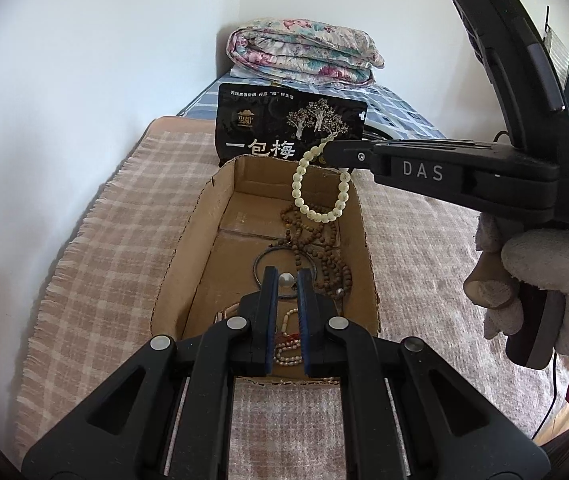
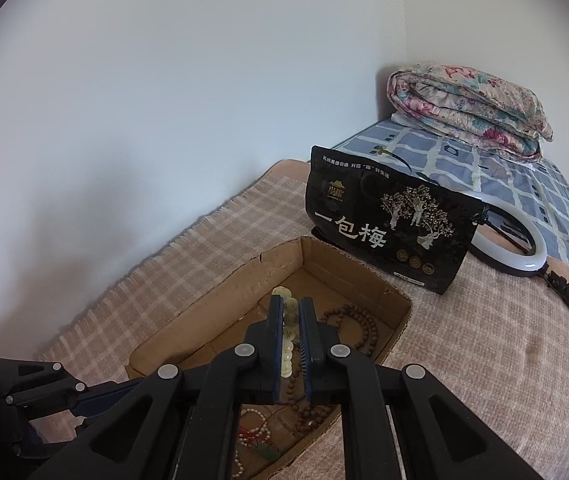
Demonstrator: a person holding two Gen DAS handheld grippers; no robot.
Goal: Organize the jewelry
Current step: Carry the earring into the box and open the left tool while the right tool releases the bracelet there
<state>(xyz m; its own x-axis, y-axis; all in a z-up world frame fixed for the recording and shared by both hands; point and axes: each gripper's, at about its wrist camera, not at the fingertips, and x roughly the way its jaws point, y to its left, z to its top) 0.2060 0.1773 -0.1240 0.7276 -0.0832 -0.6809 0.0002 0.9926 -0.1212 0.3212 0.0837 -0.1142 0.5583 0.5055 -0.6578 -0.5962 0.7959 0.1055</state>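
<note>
Overhead, nothing crowds the cardboard box [image 1: 188, 280]: its top is open, its ragged walls are low, and it sits on a checked beige cloth [image 1: 96, 240] with bare fabric on both long sides. At the far short wall a black snack bag [image 1: 288, 126] stands just behind the box, with a folded floral quilt [image 1: 304, 52] farther back; a ring light [image 2: 524, 248] lies well to the right.

The pale bead bracelet [image 1: 316, 188] is a loop of round, cream-white, glossy beads, hanging open in a U. It hangs above the far end of the box, clear of the floor, its lowest beads just over a brown wooden bead necklace [image 1: 324, 248] lying inside. A dark ring pendant [image 1: 284, 268] and a small cream bead strand [image 1: 288, 344] also lie on the box floor.

The right gripper [image 1: 326, 151], held by a hand in a white glove [image 1: 540, 276], is clamped on the bracelet at its top, beads showing between its pads in its own wrist view. The left gripper [image 1: 286, 280] hovers over the near half of the box, its jaws slightly apart with nothing held between them; the bracelet hangs beyond and above its tips.
</note>
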